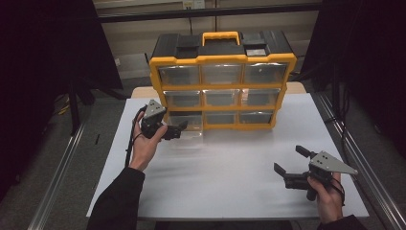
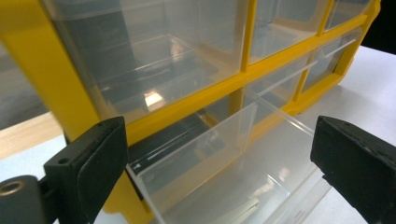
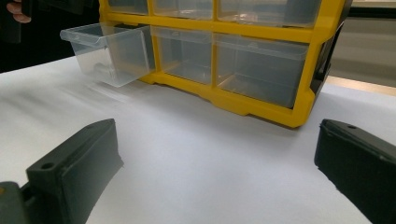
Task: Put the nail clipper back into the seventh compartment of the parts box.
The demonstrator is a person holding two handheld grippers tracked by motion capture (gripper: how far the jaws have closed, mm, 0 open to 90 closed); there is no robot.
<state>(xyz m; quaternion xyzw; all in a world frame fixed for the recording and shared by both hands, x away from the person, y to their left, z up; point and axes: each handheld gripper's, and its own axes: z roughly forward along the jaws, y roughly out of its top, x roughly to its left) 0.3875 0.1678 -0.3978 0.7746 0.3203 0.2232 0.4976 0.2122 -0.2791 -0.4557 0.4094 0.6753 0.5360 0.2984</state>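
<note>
1. High view shows a clear plastic drawer pulled part way out of the bottom left slot of a yellow and black drawer cabinet. The cabinet stands at the far side of the white table.

2. Left gripper is right at the front of that drawer. In the left gripper view its two black jaws stand wide apart, one on each side of the drawer's open top. The pads do not press on it, so it holds nothing.

3. My guess is that the step in hand is working this one drawer: it is already out, and the jaws have let go or have not yet pinched it.

4. The next move calls for a careful grip on the thin front wall, then a straight push in or pull out. The plastic is smooth and see-through, so the jaws could slip, and a crooked push could jam the drawer.

5. Right gripper waits near the table's front right edge, well apart from the cabinet. Its jaws are wide open too, with only bare table between them.

6. The drawer looks empty. The other eight drawers are shut.

7. I can read no brand, label or writing on anything.
</note>
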